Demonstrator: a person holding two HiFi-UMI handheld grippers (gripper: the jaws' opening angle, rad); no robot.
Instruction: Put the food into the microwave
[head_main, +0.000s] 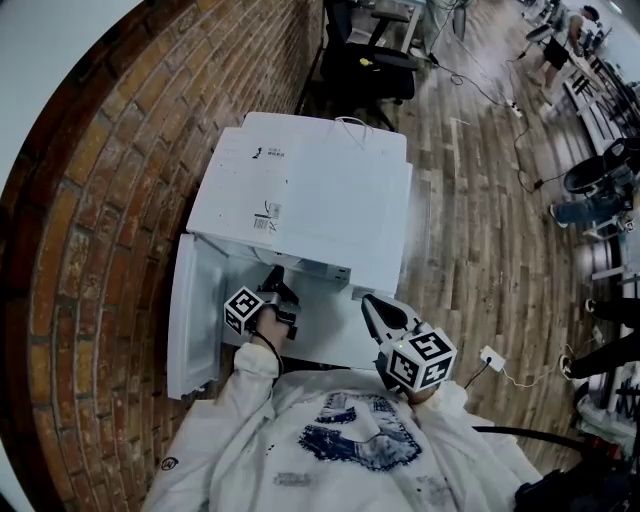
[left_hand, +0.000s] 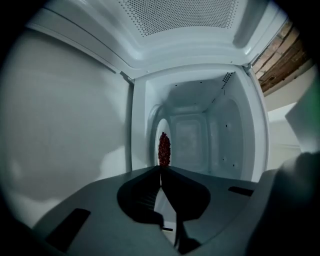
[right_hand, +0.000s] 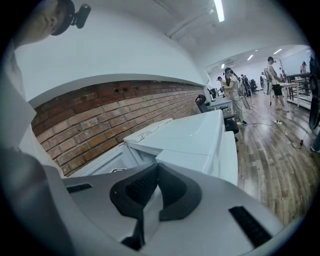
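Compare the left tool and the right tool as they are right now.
The left tool pinches the dark red food at its tips; the right tool holds nothing. The left tool points into the open microwave; the right tool is outside it, looking over its top. Both have their jaws closed together.

a: what sort of place is this?
b: an open-plan office or lab floor, i'd say. there's a brick wall on one side, wood plank flooring, a black office chair and desks
a: anything else?
b: cables trailing over the floor, a strip light on the ceiling, and people standing farther down the room
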